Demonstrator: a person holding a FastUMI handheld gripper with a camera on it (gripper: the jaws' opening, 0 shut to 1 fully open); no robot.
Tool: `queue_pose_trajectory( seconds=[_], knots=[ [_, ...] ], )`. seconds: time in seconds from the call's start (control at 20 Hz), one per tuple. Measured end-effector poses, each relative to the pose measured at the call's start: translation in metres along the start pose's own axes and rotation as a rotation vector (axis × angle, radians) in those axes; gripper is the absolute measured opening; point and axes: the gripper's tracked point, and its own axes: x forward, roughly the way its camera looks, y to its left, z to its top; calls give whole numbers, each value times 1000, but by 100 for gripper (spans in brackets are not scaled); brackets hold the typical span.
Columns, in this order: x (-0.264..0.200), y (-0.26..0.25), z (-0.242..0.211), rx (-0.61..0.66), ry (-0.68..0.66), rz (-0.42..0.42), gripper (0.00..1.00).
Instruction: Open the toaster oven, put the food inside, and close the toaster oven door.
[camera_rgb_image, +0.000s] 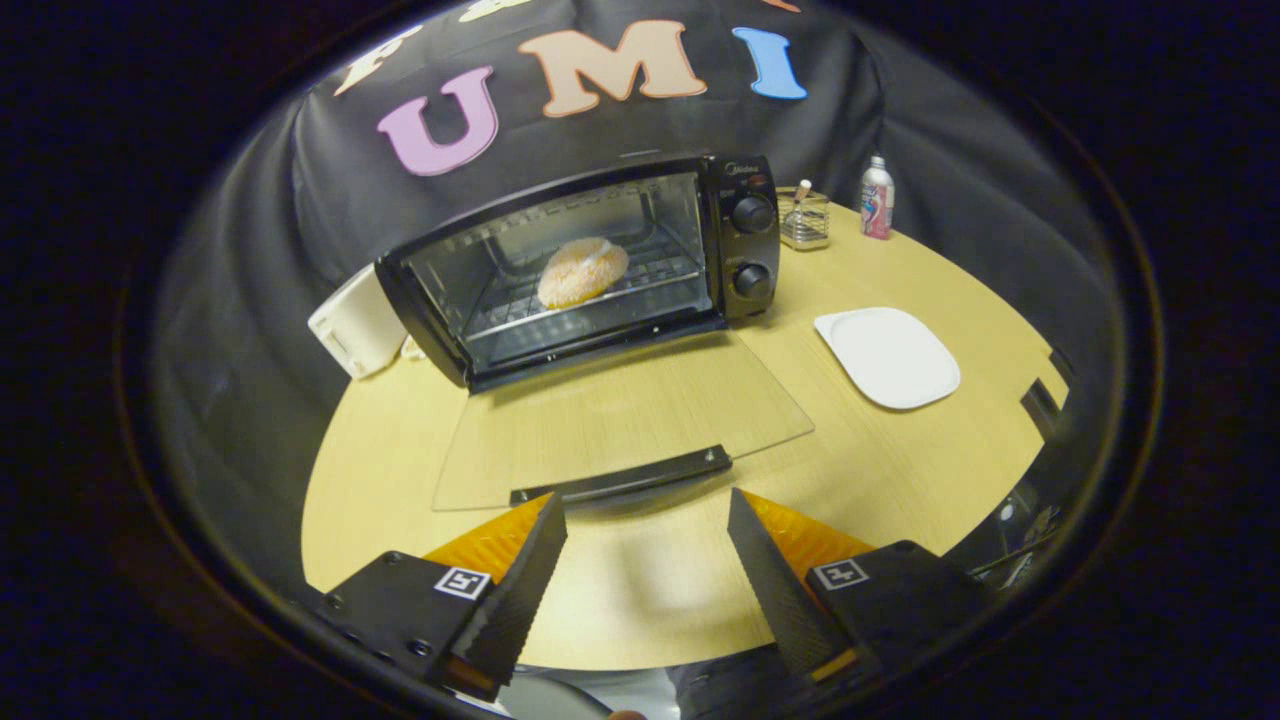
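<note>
The claw (647, 505) is hovering with its fingers apart and empty, just short of the door's (620, 415) dark bar handle (620, 475). The clear glass door is lying flat on the pale wood-grain table (900, 480). Beyond it, the black oven (590, 265) is sitting near the table's far edge, a round golden bun (583, 271) resting on its wire rack. Closing looks next: getting under the handle and lifting. A white square plate (887, 356) is lying bare toward the right edge.
</note>
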Motion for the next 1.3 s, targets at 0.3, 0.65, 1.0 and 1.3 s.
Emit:
queue_pose_trajectory(
  seconds=[0.3, 0.65, 1.0, 1.3],
  knots=[
    [22, -17, -28, -128, 75, -63, 100],
    [47, -6, -36, -193, 120, -59, 100],
    [51, -2, -30, -221, 107, -44, 100],
    [41, 3, -11, -287, 76, -29, 100]
  ],
)
